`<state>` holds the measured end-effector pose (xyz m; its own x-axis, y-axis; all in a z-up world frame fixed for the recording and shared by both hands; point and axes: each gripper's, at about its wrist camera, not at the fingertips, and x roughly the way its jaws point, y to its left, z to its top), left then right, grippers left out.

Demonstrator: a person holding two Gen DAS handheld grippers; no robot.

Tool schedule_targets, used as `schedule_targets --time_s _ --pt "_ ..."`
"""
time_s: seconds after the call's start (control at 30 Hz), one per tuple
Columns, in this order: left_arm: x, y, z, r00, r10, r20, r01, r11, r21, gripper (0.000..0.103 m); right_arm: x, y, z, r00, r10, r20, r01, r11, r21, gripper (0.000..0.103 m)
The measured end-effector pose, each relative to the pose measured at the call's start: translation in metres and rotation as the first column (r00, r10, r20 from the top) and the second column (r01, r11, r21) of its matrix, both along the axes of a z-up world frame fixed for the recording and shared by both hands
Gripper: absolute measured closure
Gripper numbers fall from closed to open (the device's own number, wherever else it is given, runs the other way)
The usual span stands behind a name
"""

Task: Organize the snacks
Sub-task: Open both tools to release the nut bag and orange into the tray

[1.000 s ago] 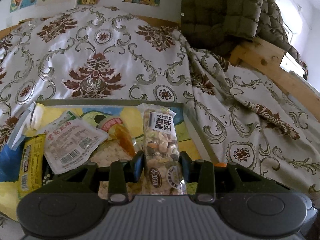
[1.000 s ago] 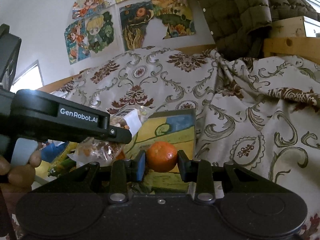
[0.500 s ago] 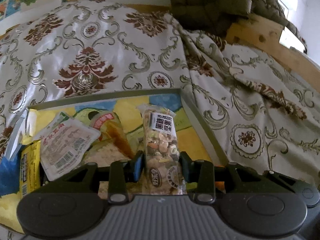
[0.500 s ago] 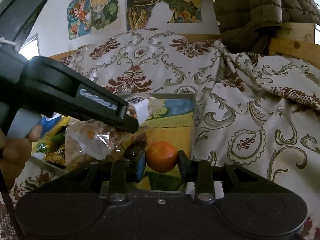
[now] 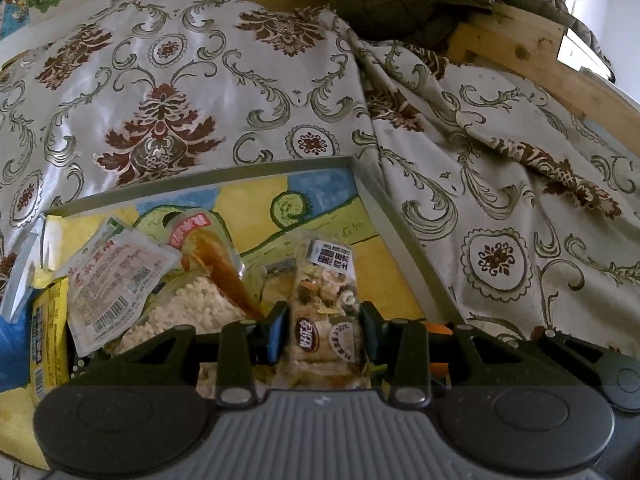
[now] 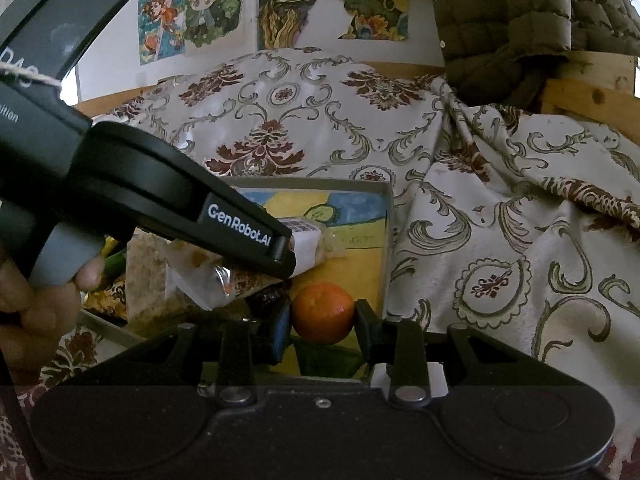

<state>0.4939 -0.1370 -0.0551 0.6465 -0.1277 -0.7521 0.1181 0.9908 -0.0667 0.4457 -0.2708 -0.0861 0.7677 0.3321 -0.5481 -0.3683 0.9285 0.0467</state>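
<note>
My left gripper (image 5: pixel 323 326) is shut on a clear packet of mixed nuts (image 5: pixel 326 300) and holds it over a shallow box (image 5: pixel 224 174) with a yellow, blue and green painted floor. Several snack packets lie in the box's left half, among them a white labelled pouch (image 5: pixel 112 280) and a yellow bar wrapper (image 5: pixel 46 332). My right gripper (image 6: pixel 323 322) is shut on an orange mandarin (image 6: pixel 322 312) above the box's near right corner. In the right wrist view the left gripper's body (image 6: pixel 160 188) crosses from the left, with the nut packet (image 6: pixel 304 242) at its tip.
The box (image 6: pixel 386 232) sits on a cream bedspread (image 5: pixel 500 200) with dark red and green scrollwork. A quilted olive jacket (image 6: pixel 520 20) hangs over a wooden frame (image 5: pixel 520 48) at the back right. Drawings (image 6: pixel 192 16) are stuck on the wall. A hand (image 6: pixel 36 308) grips the left tool.
The left gripper has tipped and dropped slightly toward the box with the nut packet, and the box now reaches higher in its view. In the right wrist view the left tool looms larger; the mandarin stays gripped.
</note>
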Motion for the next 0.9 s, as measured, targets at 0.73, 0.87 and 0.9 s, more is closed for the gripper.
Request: schedule_targets --time_s 0.73,0.87,0.9 --pt "-0.029 0.022 0.030 0.988 0.103 0.118 -0.088 0.988 -0.125 0.028 -0.015 -0.007 0.018 0.995 -0.055 0.079 0.053 0.998 0.030 0.039" --pt "-0.038 0.028 0.044 0.978 0.124 0.165 -0.104 0.987 -0.125 0.021 -0.018 -0.015 0.028 0.990 -0.101 0.101 0.097 0.994 0.051 0.036" --pt "-0.041 0.030 0.047 0.976 0.130 0.175 -0.108 0.986 -0.126 0.019 -0.018 -0.016 0.031 0.988 -0.112 0.107 0.107 0.993 0.056 0.035"
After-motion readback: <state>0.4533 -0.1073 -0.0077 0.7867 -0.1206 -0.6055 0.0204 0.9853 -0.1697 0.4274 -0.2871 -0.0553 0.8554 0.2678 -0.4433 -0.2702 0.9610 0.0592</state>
